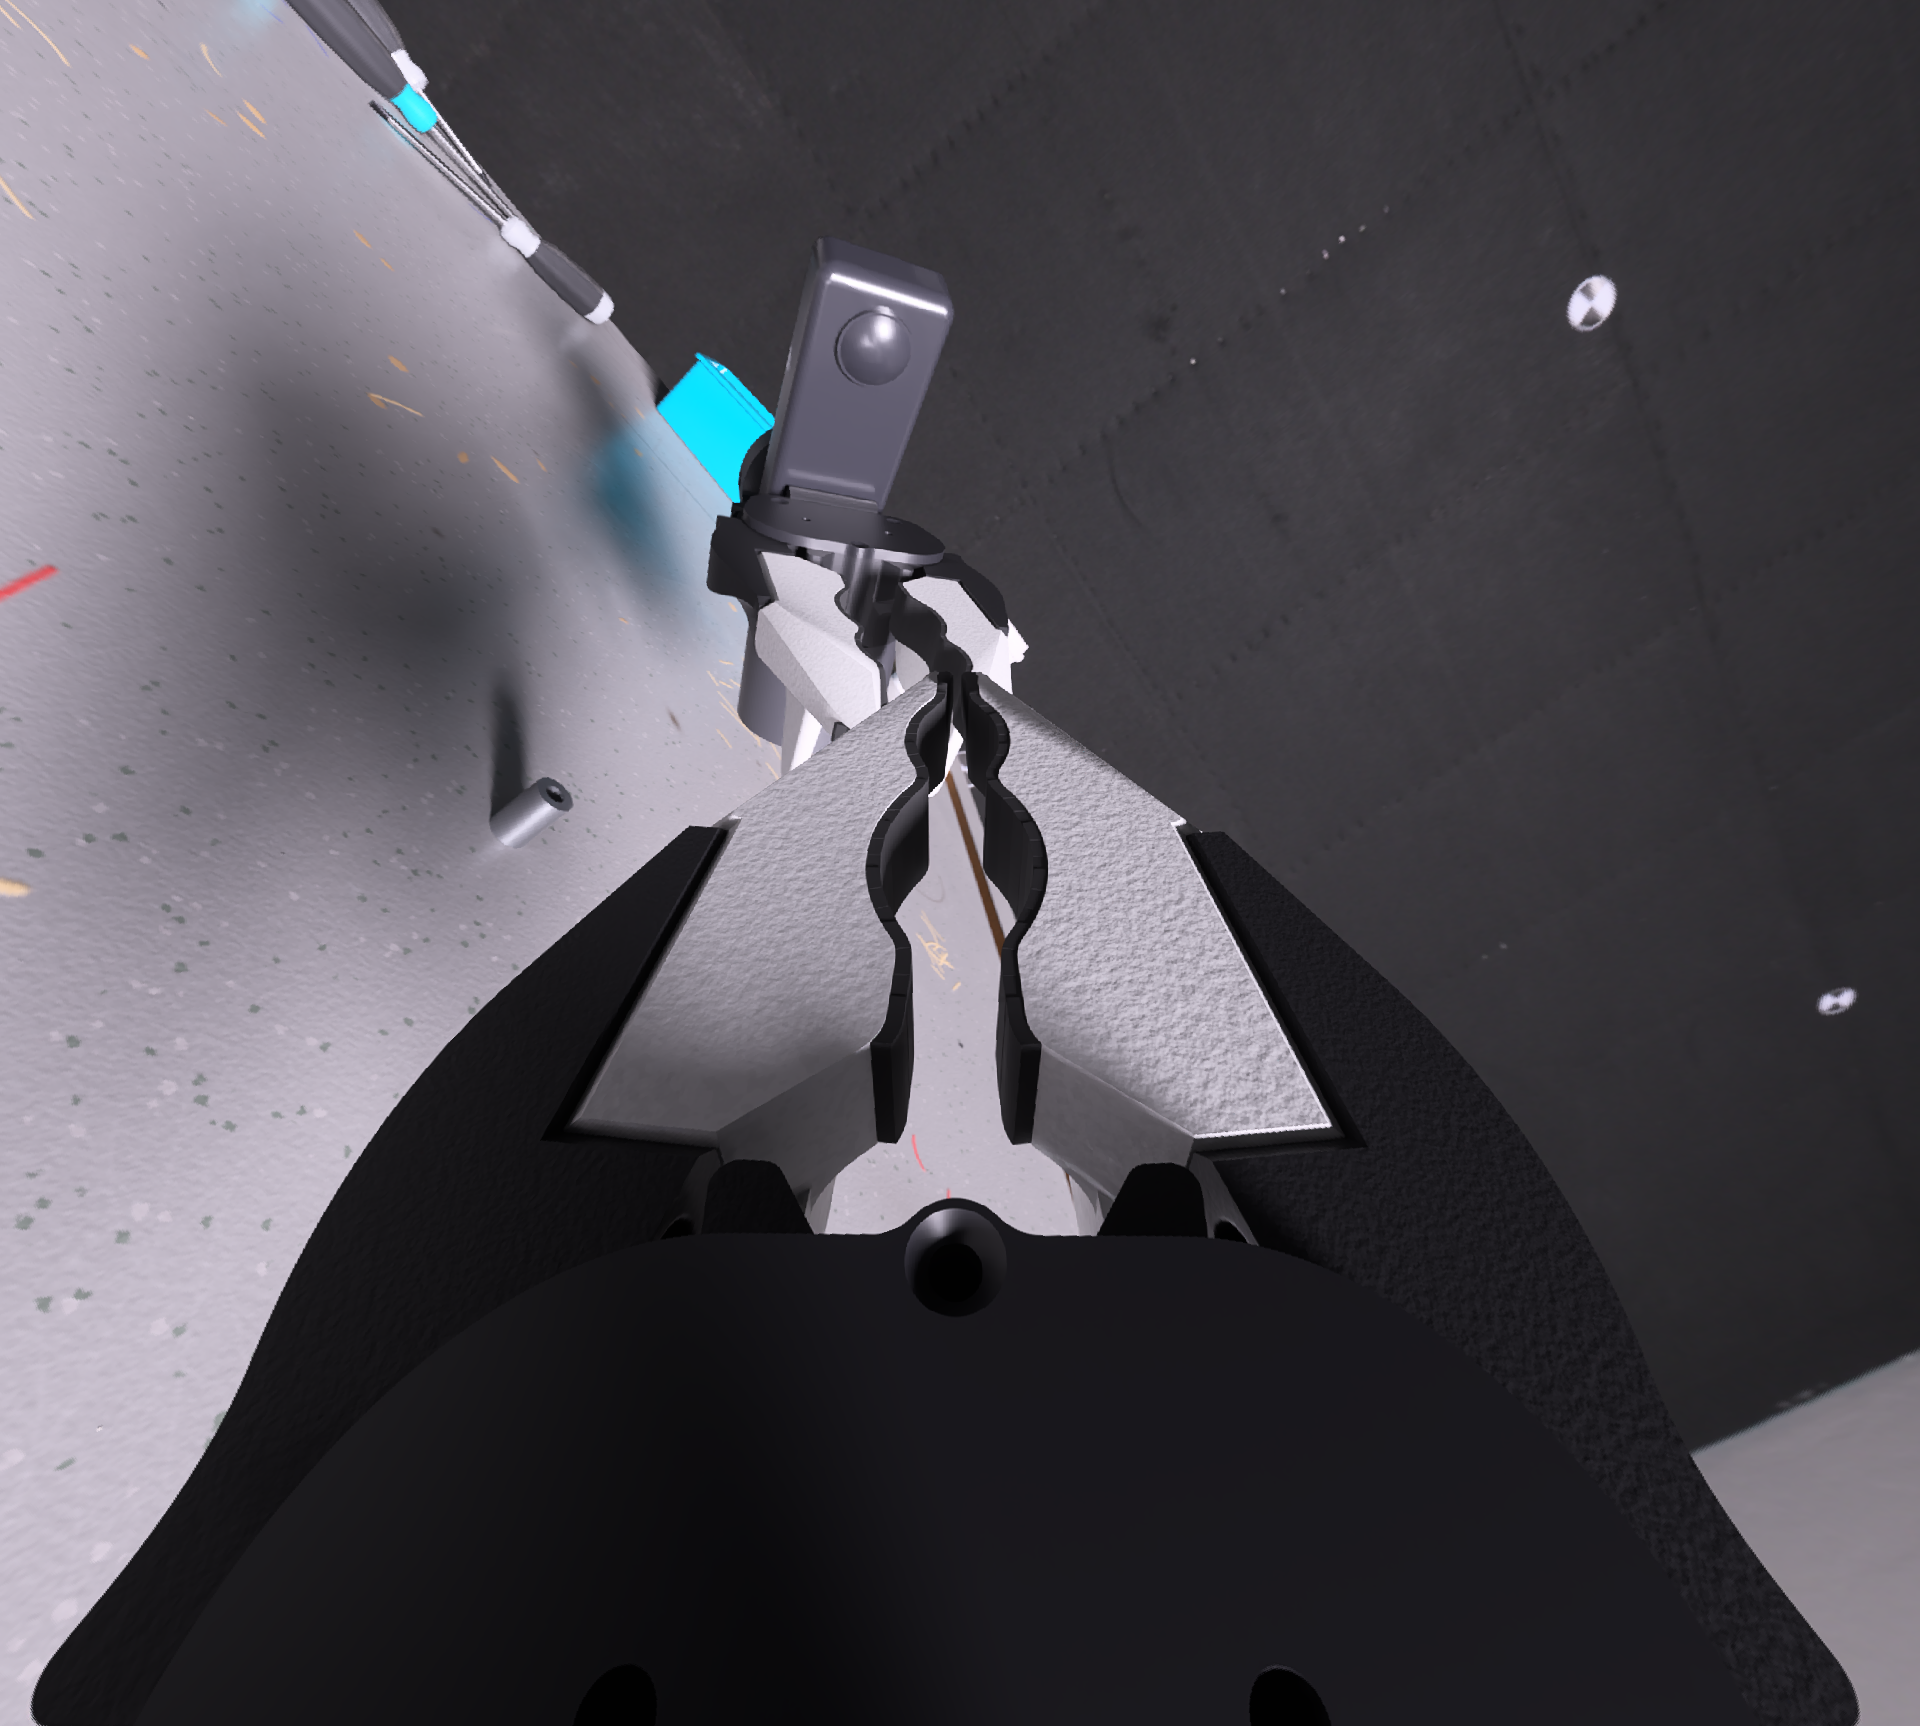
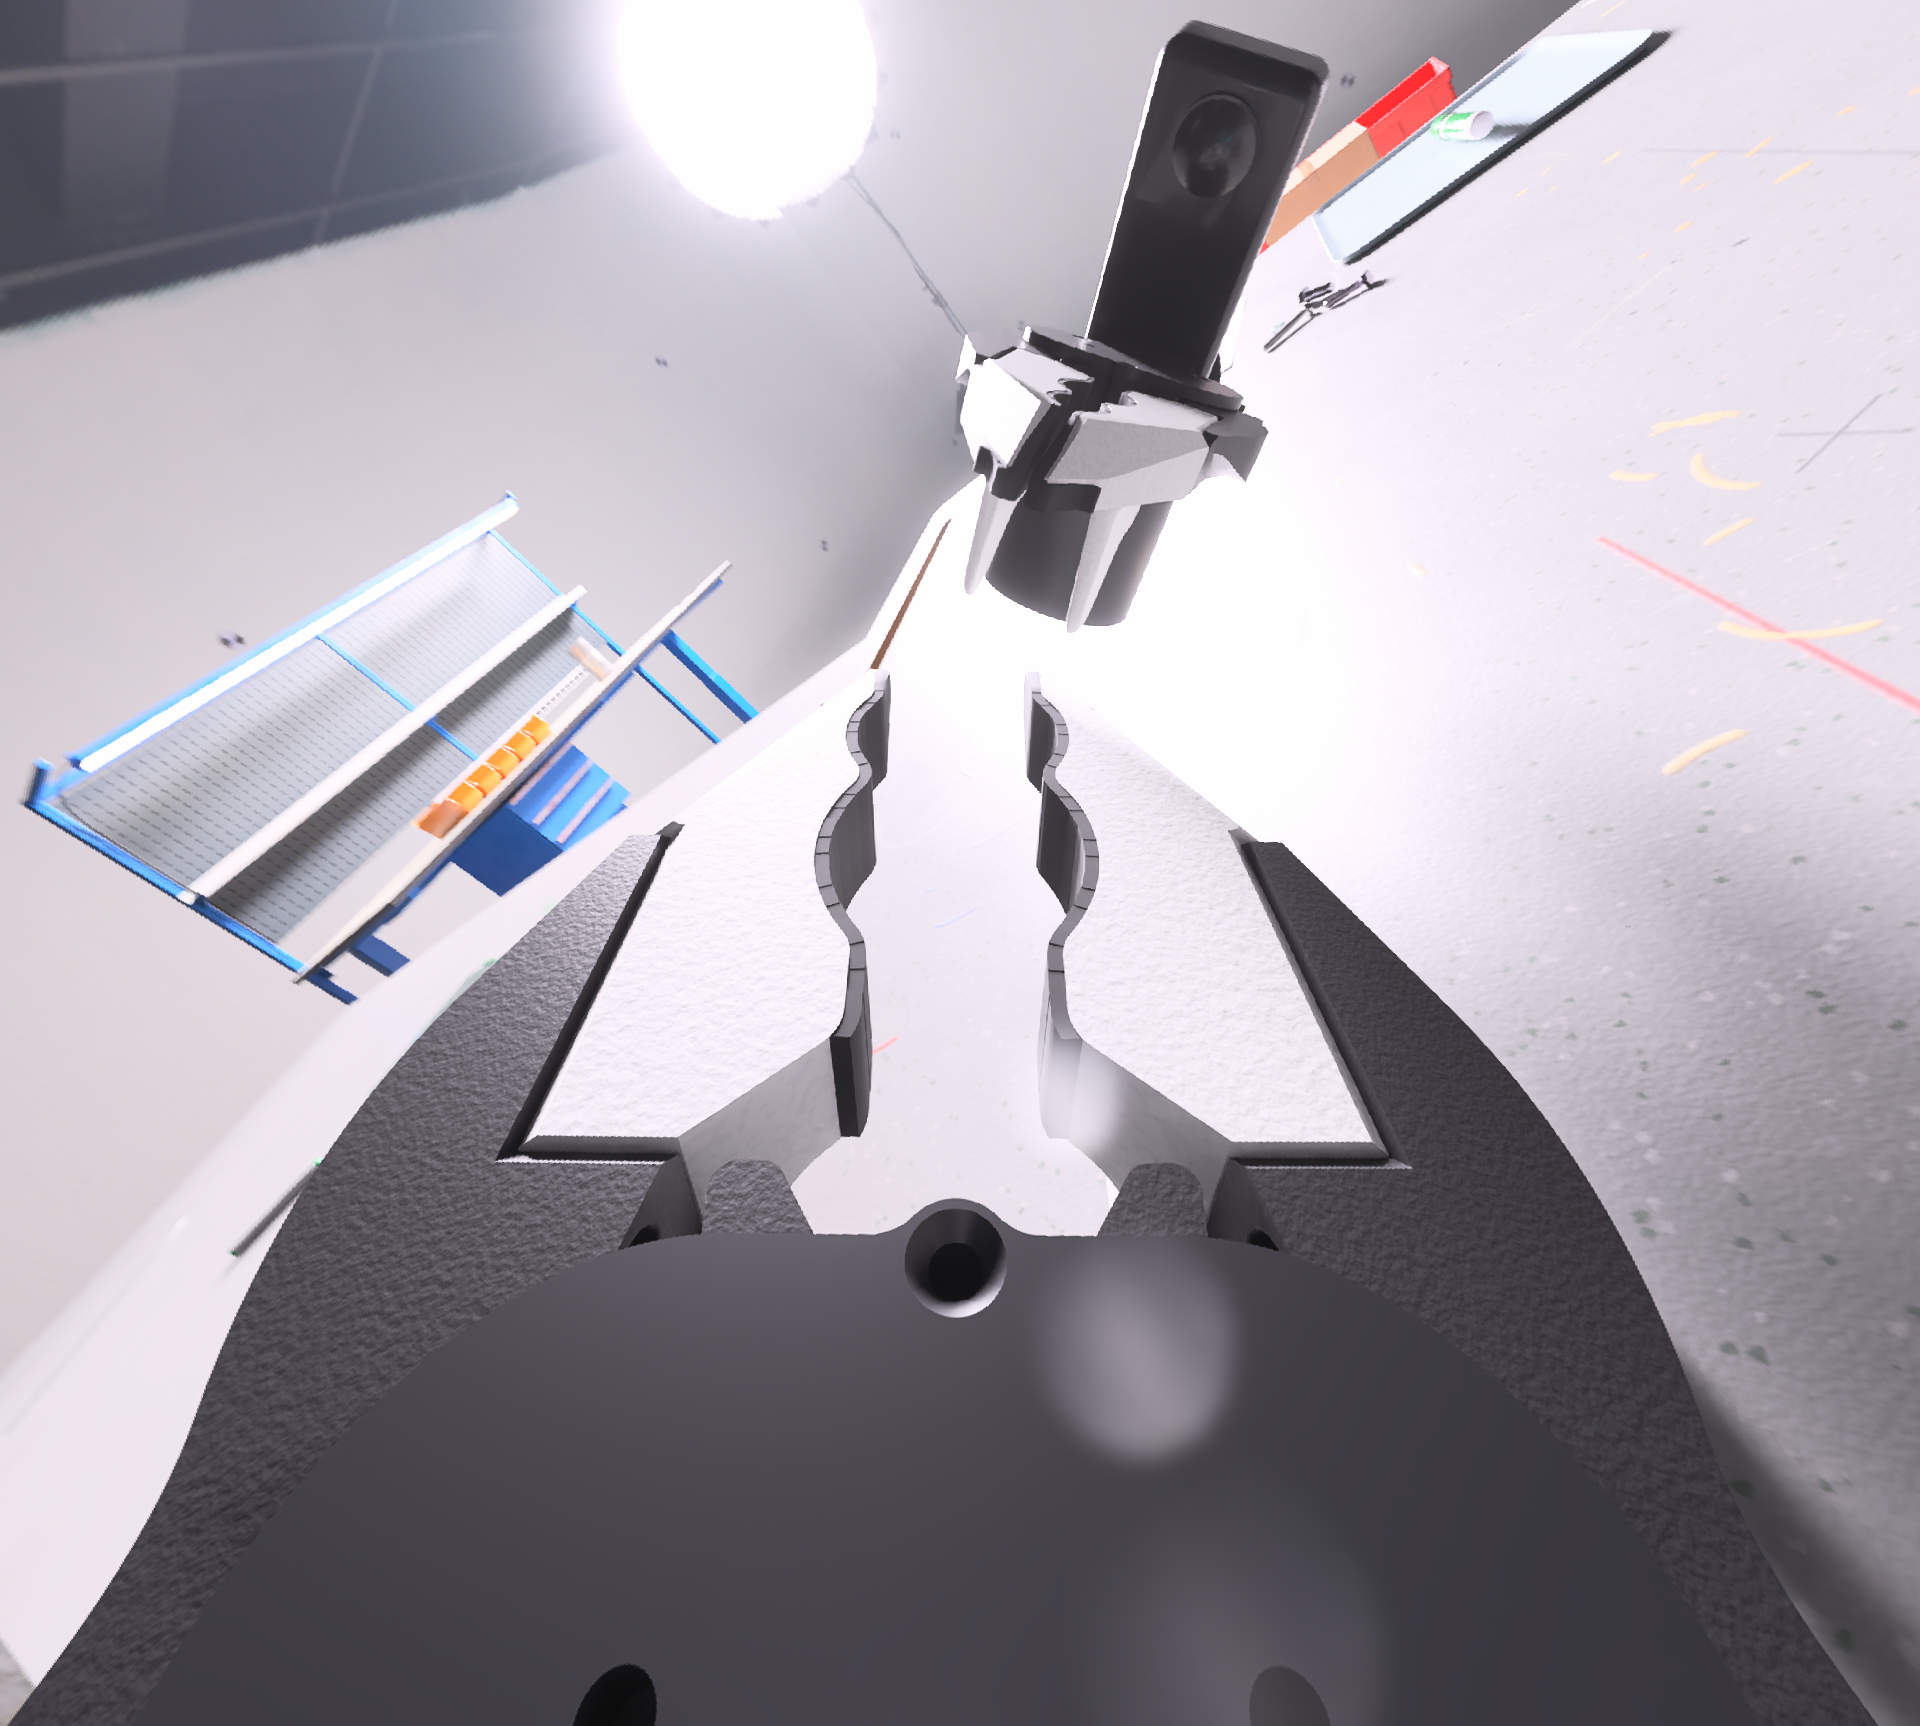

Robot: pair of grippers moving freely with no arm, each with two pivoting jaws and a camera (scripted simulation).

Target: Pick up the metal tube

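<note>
The metal tube point(image 1: 530, 812), a short grey cylinder with a dark bore, lies on the speckled grey table point(image 1: 208, 1001) in the left wrist view. It is to the left of my left gripper point(image 1: 954, 689) and apart from it. The left gripper's dark wavy fingers meet at the tips with nothing between them. My right gripper point(image 2: 958, 689) is open and empty above the table point(image 2: 1558, 845). Each gripper shows just ahead of the other, the right one in the left wrist view point(image 1: 862, 596) and the left one in the right wrist view point(image 2: 1091, 471). The tube does not show in the right wrist view.
Screwdrivers with grey and cyan handles point(image 1: 343, 29) and a cyan box point(image 1: 712, 419) lie along the table's far edge. The right wrist view shows a flat grey tray point(image 2: 1486, 149), a red block point(image 2: 1408, 102), small dark parts point(image 2: 1320, 305), a blue rack point(image 2: 343, 741) and a bright lamp point(image 2: 743, 55).
</note>
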